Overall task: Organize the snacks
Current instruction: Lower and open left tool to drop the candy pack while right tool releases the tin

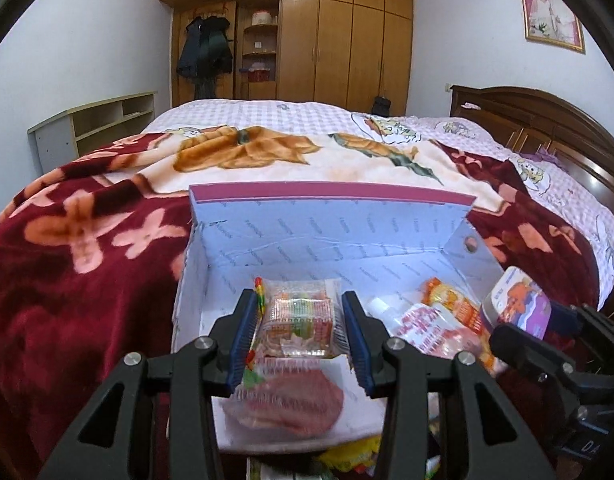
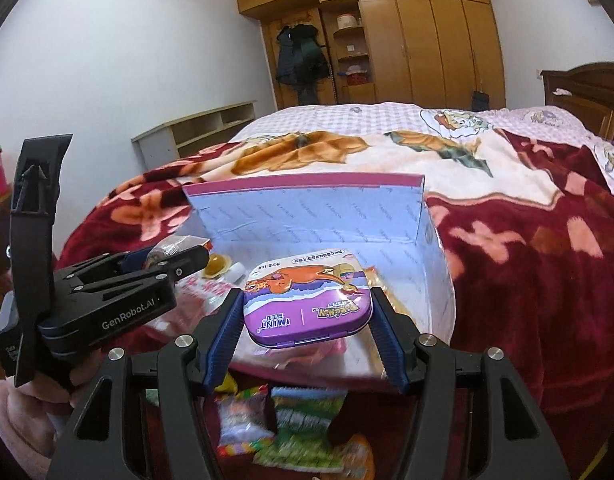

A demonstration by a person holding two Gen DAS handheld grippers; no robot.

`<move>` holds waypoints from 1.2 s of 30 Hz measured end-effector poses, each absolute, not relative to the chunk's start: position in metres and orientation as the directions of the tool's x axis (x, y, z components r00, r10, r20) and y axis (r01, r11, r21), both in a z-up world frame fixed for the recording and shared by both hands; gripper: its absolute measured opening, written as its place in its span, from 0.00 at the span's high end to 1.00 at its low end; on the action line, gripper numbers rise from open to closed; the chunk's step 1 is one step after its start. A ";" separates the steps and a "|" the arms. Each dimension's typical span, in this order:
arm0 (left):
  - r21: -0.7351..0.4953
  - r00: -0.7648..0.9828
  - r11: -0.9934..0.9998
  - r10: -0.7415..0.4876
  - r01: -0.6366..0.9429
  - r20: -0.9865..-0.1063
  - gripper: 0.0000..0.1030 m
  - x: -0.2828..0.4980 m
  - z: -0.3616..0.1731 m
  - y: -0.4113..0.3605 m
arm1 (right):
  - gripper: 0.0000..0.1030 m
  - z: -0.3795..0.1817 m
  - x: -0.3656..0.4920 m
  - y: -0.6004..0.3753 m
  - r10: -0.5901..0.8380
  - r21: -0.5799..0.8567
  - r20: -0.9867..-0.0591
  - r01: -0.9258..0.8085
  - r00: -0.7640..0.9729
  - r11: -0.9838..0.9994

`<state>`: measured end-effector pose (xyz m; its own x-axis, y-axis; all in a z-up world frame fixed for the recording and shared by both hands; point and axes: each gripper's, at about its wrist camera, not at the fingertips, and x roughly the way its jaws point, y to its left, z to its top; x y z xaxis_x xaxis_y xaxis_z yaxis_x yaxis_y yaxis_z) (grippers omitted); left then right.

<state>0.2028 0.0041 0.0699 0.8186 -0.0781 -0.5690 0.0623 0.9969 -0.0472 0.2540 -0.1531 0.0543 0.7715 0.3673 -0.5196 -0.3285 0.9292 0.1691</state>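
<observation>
My left gripper (image 1: pixel 299 300) is shut on a clear plastic pack of coloured candy (image 1: pixel 297 322), held over the near-left part of an open white box with a purple rim (image 1: pixel 331 192). My right gripper (image 2: pixel 307 296) is shut on a flat purple mint tin (image 2: pixel 307 304) above the same box (image 2: pixel 307 182). In the left wrist view the tin (image 1: pixel 519 304) shows at the right edge. An orange snack packet (image 1: pixel 451 300), a pink and white pouch (image 1: pixel 423 328) and a pink packet (image 1: pixel 291 400) lie inside the box. The left gripper (image 2: pixel 167 258) appears at the left of the right wrist view.
The box sits on a red flowered blanket (image 1: pixel 87 280) on a bed. Loose snack packets (image 2: pixel 243 416) and a green one (image 2: pixel 307 420) lie in front of the box, below my grippers. A low shelf unit (image 1: pixel 95 124) and a wooden wardrobe (image 1: pixel 339 40) stand beyond the bed.
</observation>
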 end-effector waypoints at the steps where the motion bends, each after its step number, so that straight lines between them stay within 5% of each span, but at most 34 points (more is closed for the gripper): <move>1: -0.048 0.817 0.997 -0.079 0.063 -0.571 0.57 0.207 0.069 0.005 | 0.39 0.054 0.258 -0.153 0.365 0.166 -0.523 -0.328 0.771 0.930; 24: -0.063 0.742 0.995 -0.102 0.080 -0.663 0.56 0.264 0.043 0.010 | 0.39 0.010 0.345 -0.142 0.308 0.186 -0.616 -0.246 0.725 0.951; 31: -0.051 0.740 0.994 -0.103 0.092 -0.665 0.43 0.263 0.044 0.006 | 0.39 0.009 0.345 -0.142 0.309 0.194 -0.617 -0.240 0.724 0.951; 36: -0.019 0.746 0.996 -0.080 0.090 -0.661 0.42 0.258 0.045 0.002 | 0.38 0.012 0.342 -0.145 0.341 0.229 -0.606 -0.253 0.719 0.940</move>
